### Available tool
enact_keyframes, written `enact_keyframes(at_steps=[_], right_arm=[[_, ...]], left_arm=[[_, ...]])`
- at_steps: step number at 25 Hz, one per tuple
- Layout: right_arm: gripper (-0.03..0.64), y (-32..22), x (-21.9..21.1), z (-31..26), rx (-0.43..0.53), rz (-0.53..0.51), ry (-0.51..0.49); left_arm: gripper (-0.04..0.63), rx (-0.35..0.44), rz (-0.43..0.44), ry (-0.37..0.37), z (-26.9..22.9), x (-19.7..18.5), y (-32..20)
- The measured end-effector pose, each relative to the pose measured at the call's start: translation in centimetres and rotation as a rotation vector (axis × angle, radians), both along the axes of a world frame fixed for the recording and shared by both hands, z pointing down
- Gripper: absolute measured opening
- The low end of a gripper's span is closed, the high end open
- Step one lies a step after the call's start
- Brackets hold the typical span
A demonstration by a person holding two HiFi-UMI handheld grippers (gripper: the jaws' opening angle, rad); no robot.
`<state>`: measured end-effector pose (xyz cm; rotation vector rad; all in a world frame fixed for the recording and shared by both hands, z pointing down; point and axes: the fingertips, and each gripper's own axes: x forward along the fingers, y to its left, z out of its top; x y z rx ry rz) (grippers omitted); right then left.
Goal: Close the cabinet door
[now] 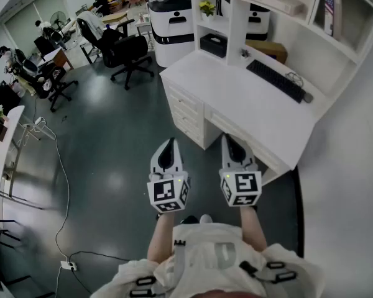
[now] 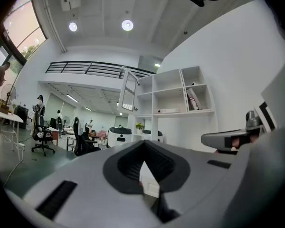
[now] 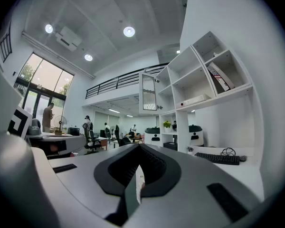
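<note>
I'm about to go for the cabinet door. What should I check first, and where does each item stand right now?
1. Cabinet door needs closing: ok, it stands swung open from the upper shelf unit.
2. Left gripper free: ok, jaws together on nothing.
3. Right gripper free: ok, jaws together on nothing.
4. A gripper at the door: not ok, both are held low beside the desk, well apart from the door.
5. Door's swing path into the shelf clear: cannot tell from these angles.
</note>
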<state>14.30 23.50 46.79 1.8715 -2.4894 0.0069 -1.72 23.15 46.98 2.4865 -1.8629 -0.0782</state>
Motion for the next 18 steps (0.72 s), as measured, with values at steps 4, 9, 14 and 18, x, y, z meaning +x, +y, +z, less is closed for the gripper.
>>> enact_keyframes(at_steps=[4,9,14,18], right_arm=[[0.005,0.0,0.1,0.2,-0.001,-0.003,0.01],[0.005,-0.2,-0.4,0.0,0.012,-0.03,0.018],[0.005,-0.2,-0.4,-0.3,0.007,-0.011,-0.032],[0.005,-0.8,-0.9,-0.3,0.002,-0.039,-0.037]], left_arm=[[0.005,-0.001,-0.009,0.006,0.0,-0.2,0.0],[0.005,0.001,-0.004,0.01,0.0,-0.4,-0.2],[0.005,-0.008,-0.011,0.035,0.3,-1.0,-0.5],[0.005,-0.006,-0.017,0.057,0.1,-1.4,-1.0]])
